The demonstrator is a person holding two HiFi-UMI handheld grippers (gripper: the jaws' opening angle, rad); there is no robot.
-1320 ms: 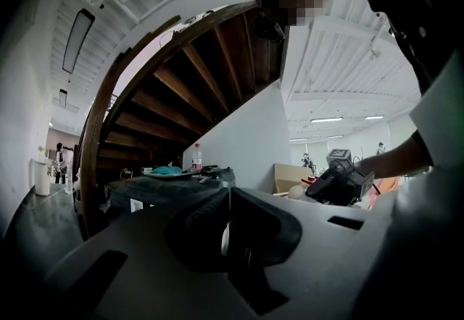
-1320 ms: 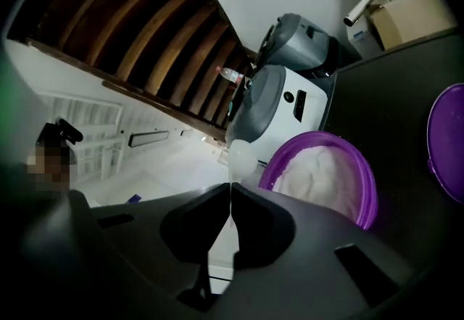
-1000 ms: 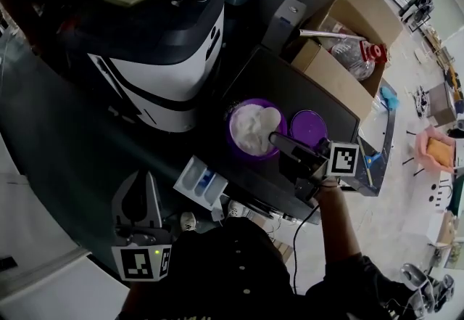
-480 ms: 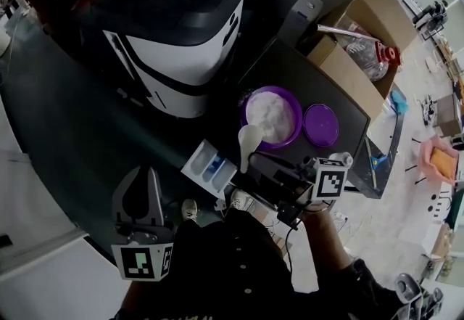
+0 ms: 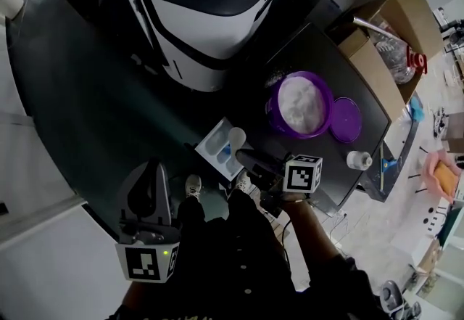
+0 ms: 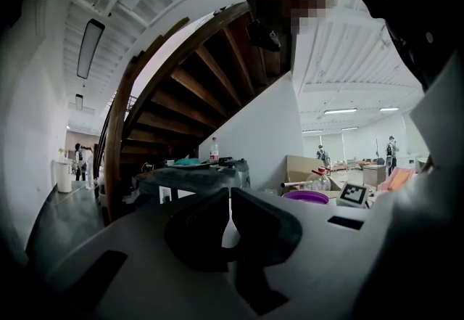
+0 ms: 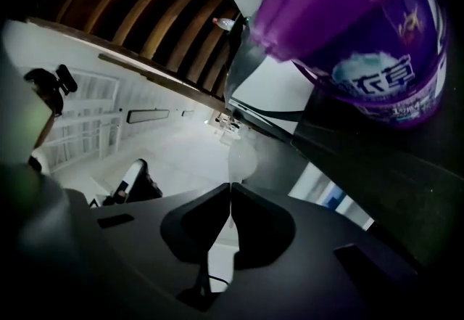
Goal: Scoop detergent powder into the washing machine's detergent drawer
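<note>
The white detergent drawer point(image 5: 217, 149) juts out below the washing machine point(image 5: 210, 14), its blue compartment showing. My right gripper point(image 5: 245, 154) is shut on the handle of a white scoop point(image 5: 237, 137), whose bowl hangs over the drawer's right end. In the right gripper view the scoop point(image 7: 241, 159) sticks out past the shut gripper point(image 7: 230, 194), with the drawer point(image 7: 330, 194) lower right and the purple tub point(image 7: 362, 43) close above. The open purple tub point(image 5: 301, 103) of white powder stands on the black table. My left gripper point(image 5: 148, 175) hangs low left, shut and empty point(image 6: 230, 204).
The tub's purple lid point(image 5: 346, 120) lies right of the tub on the black table point(image 5: 319, 50). A small white roll point(image 5: 357, 160) sits near the table's edge. A cardboard box point(image 5: 395, 28) with a plastic bottle stands behind. Dark floor lies left of the drawer.
My right gripper has carried the scoop out of the purple tub and leftward, down to the detergent drawer. The left gripper has stayed put.
</note>
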